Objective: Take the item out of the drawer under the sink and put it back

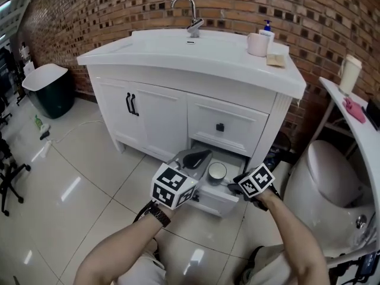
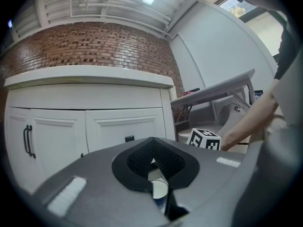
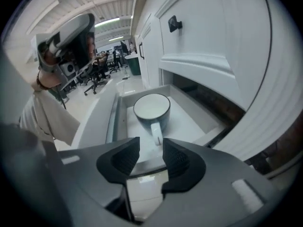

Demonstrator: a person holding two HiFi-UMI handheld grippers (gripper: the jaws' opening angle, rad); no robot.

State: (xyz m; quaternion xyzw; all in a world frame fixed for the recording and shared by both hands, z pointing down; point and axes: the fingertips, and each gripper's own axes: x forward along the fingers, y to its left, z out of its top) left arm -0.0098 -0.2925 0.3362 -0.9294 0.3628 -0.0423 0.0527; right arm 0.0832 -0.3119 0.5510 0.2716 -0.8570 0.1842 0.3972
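The lower drawer (image 1: 215, 199) of the white sink cabinet (image 1: 178, 111) stands pulled out. In it a dark mug (image 1: 217, 172) with a white inside stands upright. In the right gripper view the mug (image 3: 152, 108) points its white handle (image 3: 156, 134) at my right gripper (image 3: 151, 146). The jaws are open, with the handle's end just at the gap and neither pad pressing on it. My left gripper (image 1: 196, 158) hovers over the drawer's left part with its jaws together and nothing in them. Through its pads (image 2: 142, 159) a bit of the mug (image 2: 158, 190) shows below.
Above the open drawer is a shut drawer with a dark knob (image 1: 219, 127). Two cabinet doors (image 1: 148, 120) are to the left. A white toilet (image 1: 329, 177) stands close on the right, a dark bin (image 1: 50, 88) at far left. A pink cup (image 1: 257, 44) sits on the counter.
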